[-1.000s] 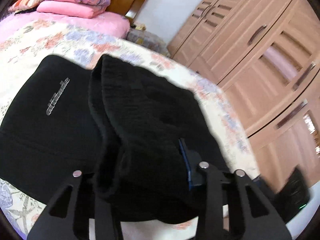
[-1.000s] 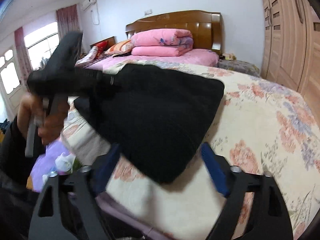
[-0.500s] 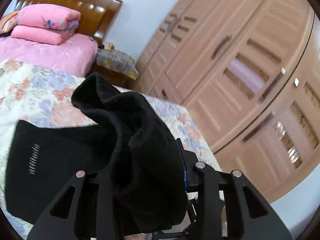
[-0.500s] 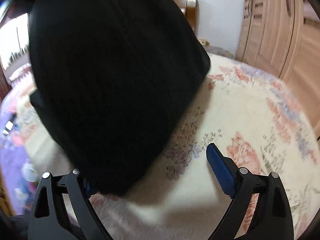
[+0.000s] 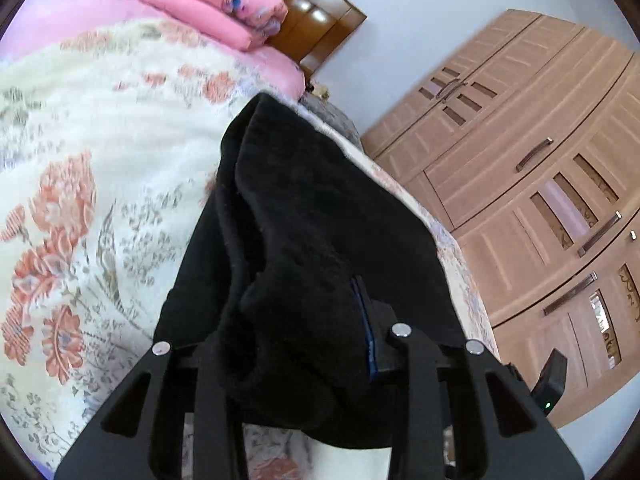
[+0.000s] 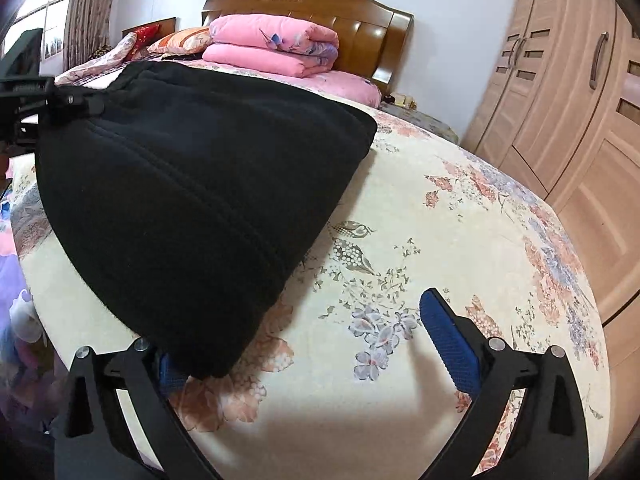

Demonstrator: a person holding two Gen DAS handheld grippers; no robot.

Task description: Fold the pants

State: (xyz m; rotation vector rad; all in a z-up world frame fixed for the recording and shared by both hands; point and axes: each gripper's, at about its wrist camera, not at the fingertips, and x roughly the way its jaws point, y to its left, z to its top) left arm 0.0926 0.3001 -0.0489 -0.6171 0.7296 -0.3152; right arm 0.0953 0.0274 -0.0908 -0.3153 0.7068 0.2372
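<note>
Fingers of left gripper (image 5: 296,344) clamp a bunched pants (image 6: 192,200) edge, lifting it to fold; right gripper (image 6: 312,352) spread wide, released. Pants rest left on bed (image 6: 460,240).

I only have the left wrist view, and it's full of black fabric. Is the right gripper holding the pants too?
Observer: No. The right gripper is open. A corner of the pants only drapes over one of its fingers.
Operator: Is the fabric hanging free or lying on the bed?
Observer: In the right wrist view, the pants slope from the left gripper down to the floral bedspread. The far corner appears to rest on it.
</note>
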